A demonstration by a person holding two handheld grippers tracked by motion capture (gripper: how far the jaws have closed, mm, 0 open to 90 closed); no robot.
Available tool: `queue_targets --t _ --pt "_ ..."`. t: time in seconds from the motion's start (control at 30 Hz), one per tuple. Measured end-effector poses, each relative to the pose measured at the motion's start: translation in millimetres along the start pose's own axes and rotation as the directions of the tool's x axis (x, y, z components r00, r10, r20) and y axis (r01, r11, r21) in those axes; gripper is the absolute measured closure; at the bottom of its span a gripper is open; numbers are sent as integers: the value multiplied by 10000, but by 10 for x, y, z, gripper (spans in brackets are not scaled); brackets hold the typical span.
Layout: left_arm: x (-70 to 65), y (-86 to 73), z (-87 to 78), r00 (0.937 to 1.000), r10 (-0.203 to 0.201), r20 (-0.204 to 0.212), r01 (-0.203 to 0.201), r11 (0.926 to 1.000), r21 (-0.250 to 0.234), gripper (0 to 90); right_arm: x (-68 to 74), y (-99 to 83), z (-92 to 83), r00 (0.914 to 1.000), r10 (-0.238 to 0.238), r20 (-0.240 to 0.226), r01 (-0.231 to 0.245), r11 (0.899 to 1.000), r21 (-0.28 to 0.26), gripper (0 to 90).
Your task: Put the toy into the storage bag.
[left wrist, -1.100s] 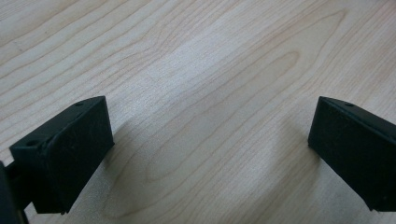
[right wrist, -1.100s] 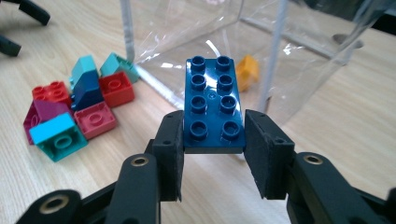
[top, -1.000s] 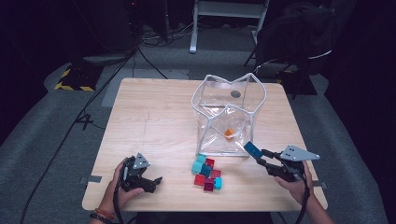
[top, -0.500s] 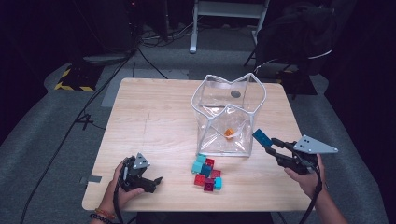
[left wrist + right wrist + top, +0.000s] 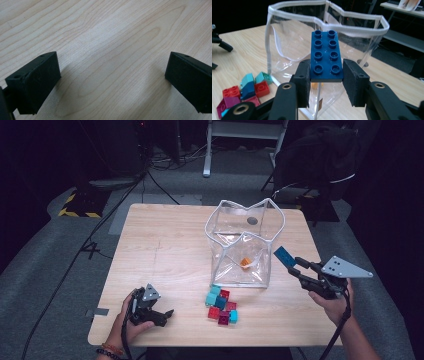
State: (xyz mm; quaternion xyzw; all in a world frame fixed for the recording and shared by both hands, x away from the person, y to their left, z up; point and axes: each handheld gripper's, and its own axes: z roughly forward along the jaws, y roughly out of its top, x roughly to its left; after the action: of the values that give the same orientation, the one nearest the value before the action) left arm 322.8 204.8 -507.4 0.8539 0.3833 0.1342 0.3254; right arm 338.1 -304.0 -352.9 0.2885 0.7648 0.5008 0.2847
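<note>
One blue brick clamped in right gripper; left gripper wide.

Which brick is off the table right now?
The dark blue two-by-four brick, clamped in the right hand-held gripper; the red, teal and magenta bricks lie piled on the table.

No legible text, label, brand, number or sign is found in any view. The yellow-and-black hazard striping on the floor at the far left of the high view is a warning pattern only and carries no wording.
</note>
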Motion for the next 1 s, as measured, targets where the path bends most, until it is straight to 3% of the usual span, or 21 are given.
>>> queue_targets --t 0.47,0.7,1.0 --pt "-1 0 1 10000 -17 16 17 10000 -3 2 -105 287 44 9996 -105 266 118 9987 -505 595" --pt "-1 -1 1 10000 -19 16 19 10000 -4 2 -116 466 174 9983 -386 427 405 9981 -460 595" --pt "-1 -1 1 10000 -18 15 18 10000 -3 2 -135 607 370 9983 -386 430 400 9987 -324 595"
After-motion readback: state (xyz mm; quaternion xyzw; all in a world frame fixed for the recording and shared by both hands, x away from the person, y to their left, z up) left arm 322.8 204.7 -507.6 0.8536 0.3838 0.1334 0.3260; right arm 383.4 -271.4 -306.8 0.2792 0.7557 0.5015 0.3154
